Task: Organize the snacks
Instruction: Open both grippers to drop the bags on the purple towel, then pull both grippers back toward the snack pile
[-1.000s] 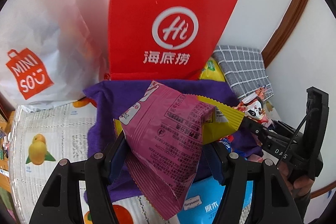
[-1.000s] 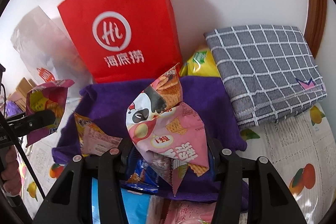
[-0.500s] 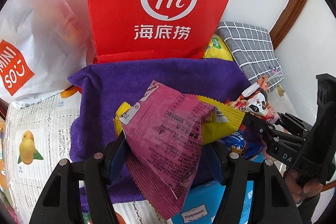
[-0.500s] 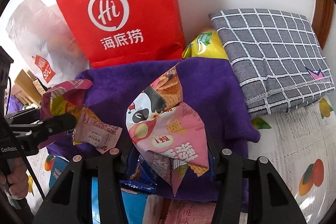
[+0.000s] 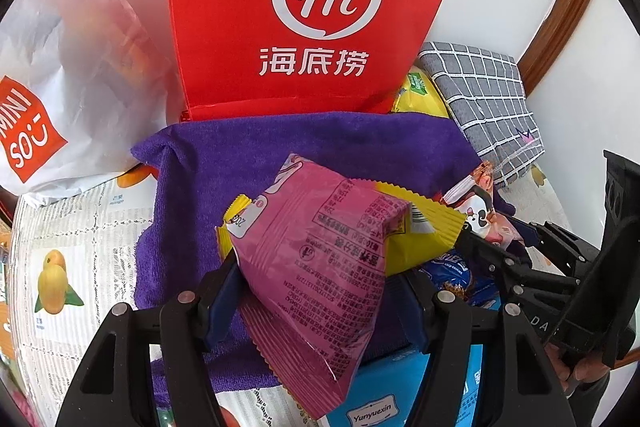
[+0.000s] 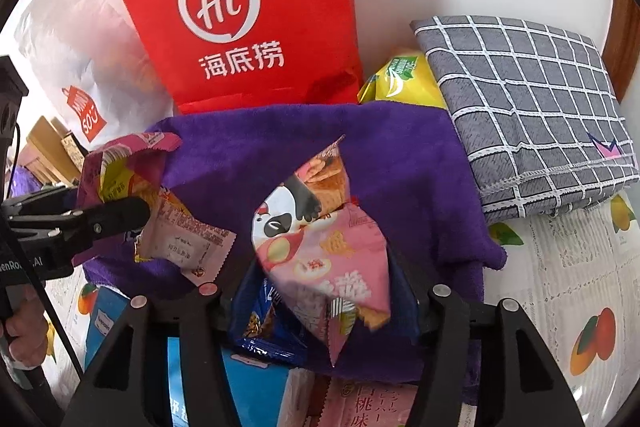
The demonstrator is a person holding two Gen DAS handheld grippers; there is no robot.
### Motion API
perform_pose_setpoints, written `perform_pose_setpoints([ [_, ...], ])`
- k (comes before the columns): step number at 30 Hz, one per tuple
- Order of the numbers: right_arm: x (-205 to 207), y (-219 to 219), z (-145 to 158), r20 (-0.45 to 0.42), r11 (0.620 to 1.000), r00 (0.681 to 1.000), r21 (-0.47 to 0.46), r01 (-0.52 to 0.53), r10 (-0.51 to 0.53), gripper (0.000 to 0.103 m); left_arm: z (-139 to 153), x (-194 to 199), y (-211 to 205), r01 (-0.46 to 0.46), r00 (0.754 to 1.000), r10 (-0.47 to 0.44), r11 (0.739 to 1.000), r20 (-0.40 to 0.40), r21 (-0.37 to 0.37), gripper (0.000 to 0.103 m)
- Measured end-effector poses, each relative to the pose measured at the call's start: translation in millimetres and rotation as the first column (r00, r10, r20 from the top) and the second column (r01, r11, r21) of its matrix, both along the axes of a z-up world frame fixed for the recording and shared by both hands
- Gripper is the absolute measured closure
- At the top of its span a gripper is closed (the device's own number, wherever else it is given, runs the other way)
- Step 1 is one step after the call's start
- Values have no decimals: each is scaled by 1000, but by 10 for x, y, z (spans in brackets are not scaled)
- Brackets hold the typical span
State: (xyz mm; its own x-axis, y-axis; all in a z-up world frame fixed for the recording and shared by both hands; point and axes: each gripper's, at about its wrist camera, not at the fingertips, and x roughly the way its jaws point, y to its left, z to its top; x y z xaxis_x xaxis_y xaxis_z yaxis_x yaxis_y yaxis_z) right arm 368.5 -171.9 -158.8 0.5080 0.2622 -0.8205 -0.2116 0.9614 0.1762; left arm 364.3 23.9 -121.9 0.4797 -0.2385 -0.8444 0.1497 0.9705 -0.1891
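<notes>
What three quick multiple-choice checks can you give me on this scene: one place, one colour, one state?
1. The red paper bag stands: A behind the purple towel; B in front of it; C on top of it.
2. The checked cloth is: A green; B yellow; C grey with white lines.
3. The magenta packet is: A flat on the towel; B clamped in the left gripper; C inside the bag.
Key: A, its base shows just past the towel's far edge; C, grey squares under a white grid; B, the fingers press its sides, clear of the towel.
</notes>
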Motion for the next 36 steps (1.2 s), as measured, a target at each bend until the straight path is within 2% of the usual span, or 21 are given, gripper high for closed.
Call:
perform_pose_setpoints([
  [4,-25,-2,57,21,1000,1000,-3,-6,6,40,7,1,22,-4,1000,4,1000,-9,-10,36],
  [8,-56,-29,180,62,1000,998,-3,0,1,32,49,-23,33,-11,1000,11,1000,3,-11,25],
  [11,-69,-50,254,89,1000,996,3,8,-8,28,113,-59,46,-25,999,25,1000,30,11,21],
  [17,-113,-67,381,114,999,993,1,32,-32,27,260,-146,160,-50,997,51,999,62,-20,20],
  [27,-351,-50,596,152,998,986,-12,66,-63,25,500,-361,246,-34,994,41,997,106,-65,19],
  [36,-704,-157,772,170,991,978,-32,131,-124,25,644,-688,324,-13,989,21,998,144,-62,19],
])
